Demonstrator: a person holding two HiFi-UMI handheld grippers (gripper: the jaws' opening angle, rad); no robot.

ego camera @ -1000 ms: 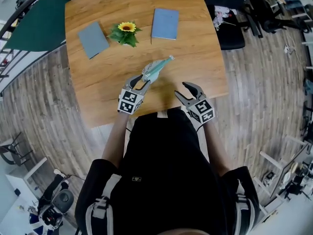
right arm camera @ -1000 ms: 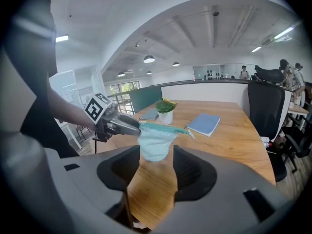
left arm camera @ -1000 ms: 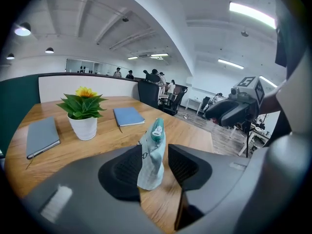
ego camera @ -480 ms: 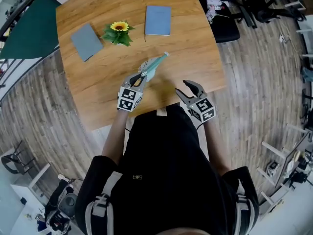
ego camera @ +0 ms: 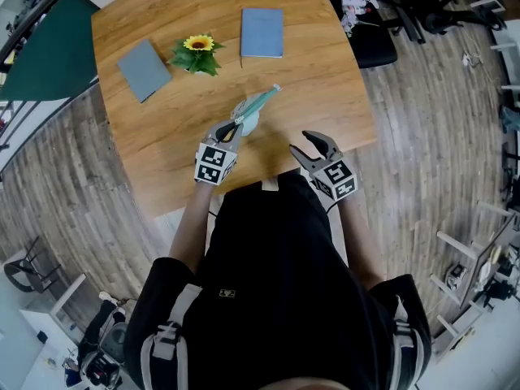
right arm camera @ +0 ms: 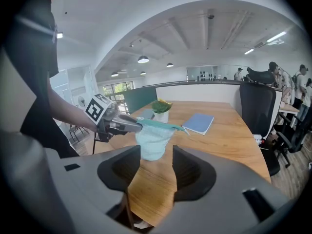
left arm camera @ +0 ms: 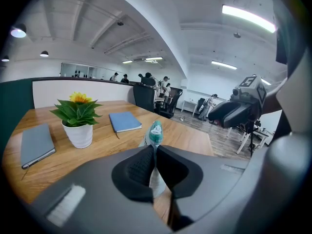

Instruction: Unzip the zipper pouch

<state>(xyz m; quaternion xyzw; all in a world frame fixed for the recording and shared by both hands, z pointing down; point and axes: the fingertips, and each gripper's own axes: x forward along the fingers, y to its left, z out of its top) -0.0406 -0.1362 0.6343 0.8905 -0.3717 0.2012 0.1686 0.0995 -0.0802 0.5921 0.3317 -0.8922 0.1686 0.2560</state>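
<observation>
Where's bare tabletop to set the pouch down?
Widest bare wood: right side of table, between blue notebook and right gripper. Also near-left corner, between grey notebook and left gripper. Crowded: far row by sunflower pot, centre around pouch.

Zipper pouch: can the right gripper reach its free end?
Probably yes: the right gripper is open, only bare table lies between it and the zipper pouch, pinched at one end by the left gripper.

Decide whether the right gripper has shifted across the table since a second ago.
No. The right gripper keeps its place at the wooden table's near edge, just inside the right-hand corner, with its jaws open and empty.
</observation>
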